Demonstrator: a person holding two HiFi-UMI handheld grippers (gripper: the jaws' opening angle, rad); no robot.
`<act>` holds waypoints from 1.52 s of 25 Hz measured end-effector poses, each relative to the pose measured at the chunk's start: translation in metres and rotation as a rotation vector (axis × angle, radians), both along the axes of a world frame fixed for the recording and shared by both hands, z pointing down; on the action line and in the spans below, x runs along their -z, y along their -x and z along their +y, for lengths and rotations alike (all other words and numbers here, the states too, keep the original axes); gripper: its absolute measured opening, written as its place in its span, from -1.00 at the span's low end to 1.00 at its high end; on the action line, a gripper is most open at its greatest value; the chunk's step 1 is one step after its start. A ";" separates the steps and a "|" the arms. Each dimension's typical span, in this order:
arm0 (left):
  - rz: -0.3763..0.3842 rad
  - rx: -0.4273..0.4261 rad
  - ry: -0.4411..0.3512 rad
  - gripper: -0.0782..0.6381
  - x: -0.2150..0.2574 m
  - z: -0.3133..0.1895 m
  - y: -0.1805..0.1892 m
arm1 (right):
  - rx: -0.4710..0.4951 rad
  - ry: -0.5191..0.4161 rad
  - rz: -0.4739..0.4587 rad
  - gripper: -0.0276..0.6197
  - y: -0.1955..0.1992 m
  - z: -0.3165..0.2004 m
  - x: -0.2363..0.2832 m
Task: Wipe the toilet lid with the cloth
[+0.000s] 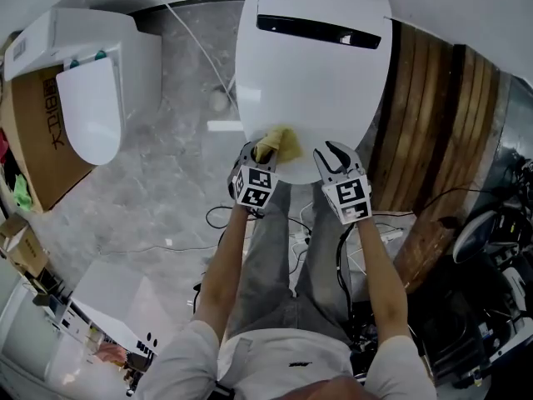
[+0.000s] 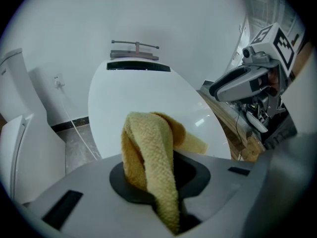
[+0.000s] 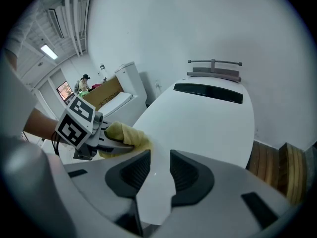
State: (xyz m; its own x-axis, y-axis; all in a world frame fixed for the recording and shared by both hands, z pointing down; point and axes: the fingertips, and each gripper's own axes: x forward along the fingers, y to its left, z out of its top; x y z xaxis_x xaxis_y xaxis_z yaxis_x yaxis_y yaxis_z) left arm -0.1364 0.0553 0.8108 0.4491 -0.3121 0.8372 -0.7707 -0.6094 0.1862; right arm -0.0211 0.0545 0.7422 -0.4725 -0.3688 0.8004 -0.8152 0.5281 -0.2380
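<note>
**Two grippers and one cloth at the near edge of a closed toilet lid**

Head view: one white toilet lid [image 1: 312, 73] lies closed, with a single dark slot near its far end. Two hand-held grippers meet its near rim, each bearing one marker cube.

The left gripper [image 1: 262, 152] is clenched on the one yellow cloth [image 1: 281, 142]. In the left gripper view the cloth is bunched between the jaws, and its free end lies on the lid's near edge.

The right gripper [image 1: 332, 153] sits just beside it, to the right. Its jaws stand apart with nothing between them; only the bare lid surface shows through the gap in the right gripper view. The two grippers are near each other but not touching.

A second toilet [image 1: 92, 98], also white and closed, stands well apart to the left. One cardboard box [image 1: 37, 127] is beside it. Wooden boards [image 1: 433, 132] run along the right of the first toilet, and cables [image 1: 218, 217] trail across the grey floor [image 1: 175, 165].
</note>
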 end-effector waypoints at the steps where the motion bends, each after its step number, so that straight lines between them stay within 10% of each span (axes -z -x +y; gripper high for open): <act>1: -0.004 0.010 -0.001 -0.56 -0.001 0.000 0.006 | 0.009 -0.002 0.003 -0.49 0.003 -0.002 0.001; 20: -0.071 0.164 0.018 -0.56 -0.011 0.044 0.043 | 0.039 0.005 -0.013 -0.49 0.005 0.020 -0.001; 38: -0.103 0.268 0.012 -0.56 -0.011 0.094 -0.013 | 0.008 -0.020 -0.029 -0.49 -0.064 0.085 0.014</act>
